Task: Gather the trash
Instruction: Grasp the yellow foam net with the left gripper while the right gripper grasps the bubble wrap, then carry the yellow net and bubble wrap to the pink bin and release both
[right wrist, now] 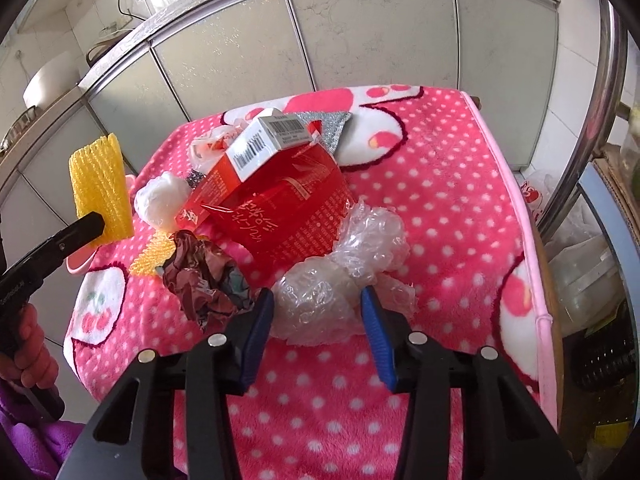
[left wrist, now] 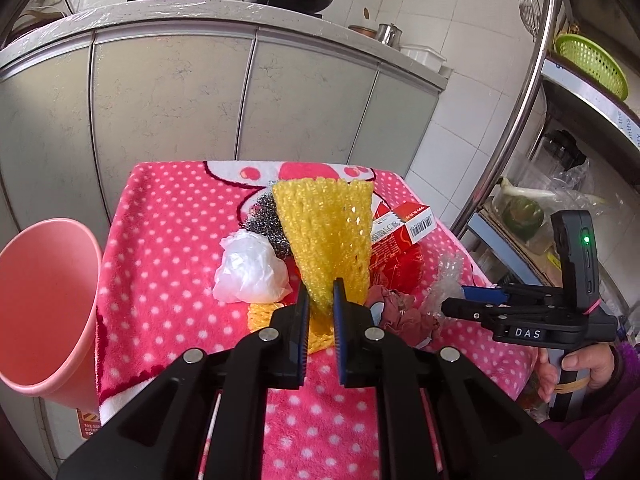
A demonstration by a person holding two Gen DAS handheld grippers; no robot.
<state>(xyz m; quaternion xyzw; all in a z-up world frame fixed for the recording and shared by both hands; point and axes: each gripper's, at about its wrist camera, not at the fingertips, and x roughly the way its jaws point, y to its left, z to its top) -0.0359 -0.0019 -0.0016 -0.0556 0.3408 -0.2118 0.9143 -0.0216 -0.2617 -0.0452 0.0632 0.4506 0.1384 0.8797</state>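
Observation:
My left gripper (left wrist: pixel 320 300) is shut on a yellow foam net sleeve (left wrist: pixel 324 232) and holds it up above the table; the sleeve also shows in the right wrist view (right wrist: pixel 100 192). A second yellow net (right wrist: pixel 154 258) lies on the cloth below. My right gripper (right wrist: pixel 318 312) is open, its blue pads on either side of a crumpled clear bubble wrap (right wrist: pixel 320 300). Between them lie a white plastic wad (left wrist: pixel 252 268), a steel scourer (left wrist: pixel 266 222), a red carton (right wrist: pixel 280 208) and a crumpled maroon wrapper (right wrist: pixel 204 280).
A pink bin (left wrist: pixel 44 304) stands at the table's left edge. The pink polka-dot cloth (right wrist: pixel 440 200) covers the table. Grey cabinets (left wrist: pixel 200 100) are behind, with pans on the counter. A metal rack (left wrist: pixel 520 120) with a green basket stands right.

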